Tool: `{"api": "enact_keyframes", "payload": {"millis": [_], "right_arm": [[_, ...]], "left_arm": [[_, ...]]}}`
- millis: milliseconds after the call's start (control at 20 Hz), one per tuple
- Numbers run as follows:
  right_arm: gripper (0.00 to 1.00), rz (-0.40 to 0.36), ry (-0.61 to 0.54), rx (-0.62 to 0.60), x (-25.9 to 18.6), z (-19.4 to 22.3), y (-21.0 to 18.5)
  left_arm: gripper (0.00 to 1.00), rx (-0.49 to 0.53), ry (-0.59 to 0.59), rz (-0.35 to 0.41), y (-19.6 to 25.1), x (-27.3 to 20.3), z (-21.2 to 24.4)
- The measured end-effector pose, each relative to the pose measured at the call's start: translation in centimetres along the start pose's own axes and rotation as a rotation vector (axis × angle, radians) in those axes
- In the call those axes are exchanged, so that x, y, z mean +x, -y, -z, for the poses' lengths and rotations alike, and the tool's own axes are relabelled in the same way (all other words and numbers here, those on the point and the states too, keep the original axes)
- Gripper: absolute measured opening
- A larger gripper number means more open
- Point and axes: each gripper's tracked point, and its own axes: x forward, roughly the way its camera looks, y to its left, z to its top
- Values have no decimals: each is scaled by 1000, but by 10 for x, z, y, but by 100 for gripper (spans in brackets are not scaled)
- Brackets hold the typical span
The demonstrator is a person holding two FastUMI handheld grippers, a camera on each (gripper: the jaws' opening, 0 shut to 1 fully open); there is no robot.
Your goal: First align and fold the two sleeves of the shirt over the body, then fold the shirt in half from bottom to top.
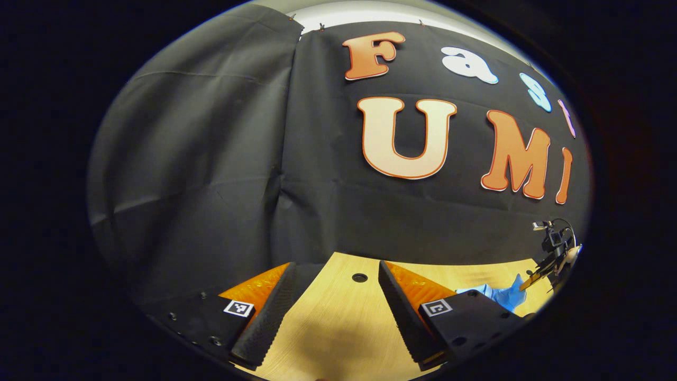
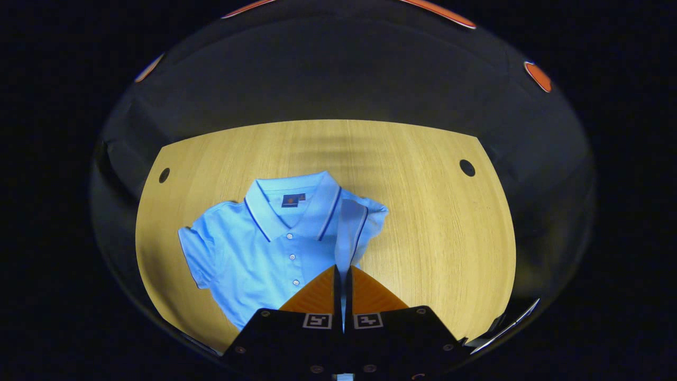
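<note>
- Pinching a lifted fold of sleeve cloth, the right tool (image 2: 342, 275) has its fingers pressed together on the light blue shirt (image 2: 264, 243).
- Spread wide, the left tool (image 1: 336, 296) holds nothing above the wooden surface (image 1: 338, 328).
- Beyond, the shirt lies face up, collar toward the far edge.

Both views dim toward the rim, with strong fisheye bending at the edges. Right gripper view: wooden table (image 2: 433, 222) evenly lit, probably from overhead, with a soft shadow band near its far edge; shirt (image 2: 254, 248) sharp. Left gripper view: faint blurred shadow on the tabletop between the fingers.
</note>
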Motion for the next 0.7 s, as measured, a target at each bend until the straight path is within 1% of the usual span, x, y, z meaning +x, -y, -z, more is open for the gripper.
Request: {"api": "enact_keyframes", "payload": {"millis": [150,350,500,600,650,700], "right_arm": [[1,-30,-15,-14,7,3,-32],[1,-77,-56,-53,21,19,-75],[2,-103,-71,-84,31,29,-96],[3,-114,-75,-94,34,33,-103],[5,-123,-73,-97,34,33,-107],[12,-145,-69,-99,32,34,-112]], "left_arm": [[99,-5,-9,-10,-15,0,3],[99,-3,-18,-20,-25,-1,7],[99,-13,-33,-21,-29,-1,12],[100,-16,-40,-21,-26,0,17],[99,-17,-45,-19,-25,1,19],[99,-16,-51,-18,-24,2,21]]}}
